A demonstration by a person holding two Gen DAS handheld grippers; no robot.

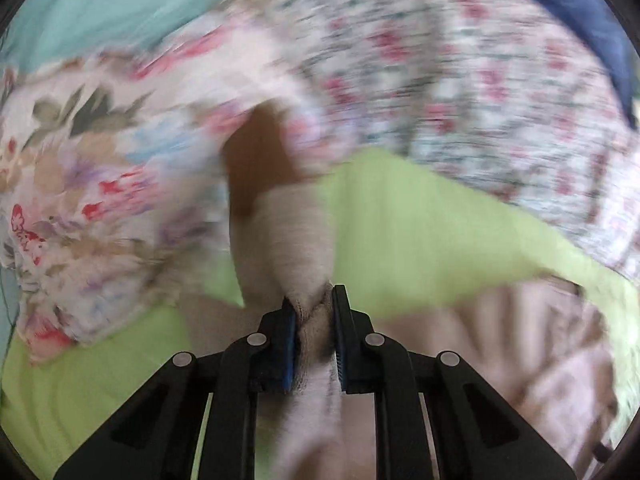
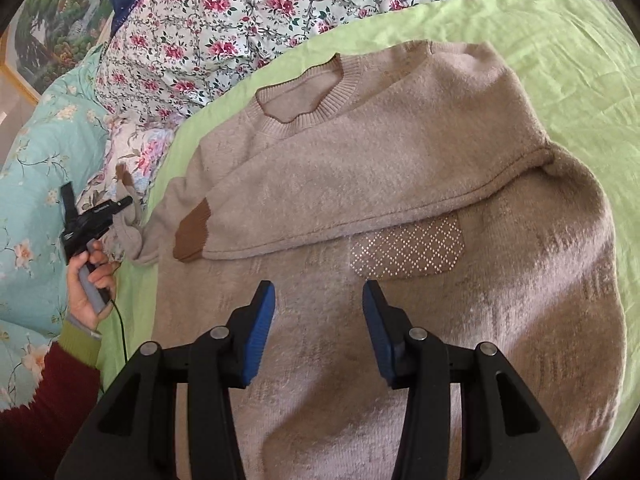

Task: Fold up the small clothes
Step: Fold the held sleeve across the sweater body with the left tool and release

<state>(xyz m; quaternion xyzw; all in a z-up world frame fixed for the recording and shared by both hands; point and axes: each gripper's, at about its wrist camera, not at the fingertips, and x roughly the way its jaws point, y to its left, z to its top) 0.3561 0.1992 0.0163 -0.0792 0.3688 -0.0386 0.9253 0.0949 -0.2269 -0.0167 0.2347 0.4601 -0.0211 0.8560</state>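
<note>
My left tongs are clamped on the sweater's second sleeve, next to be carried across its chest, while my right tongs hang apart above its front.

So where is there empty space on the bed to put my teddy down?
The best bare spot is the green sheet to the right of the beige sweater, below the floral quilt. A thinner green strip runs along the sweater's left edge, but the left gripper is there, pinching a sleeve. The middle is all sweater, with the open right gripper over it.
</note>
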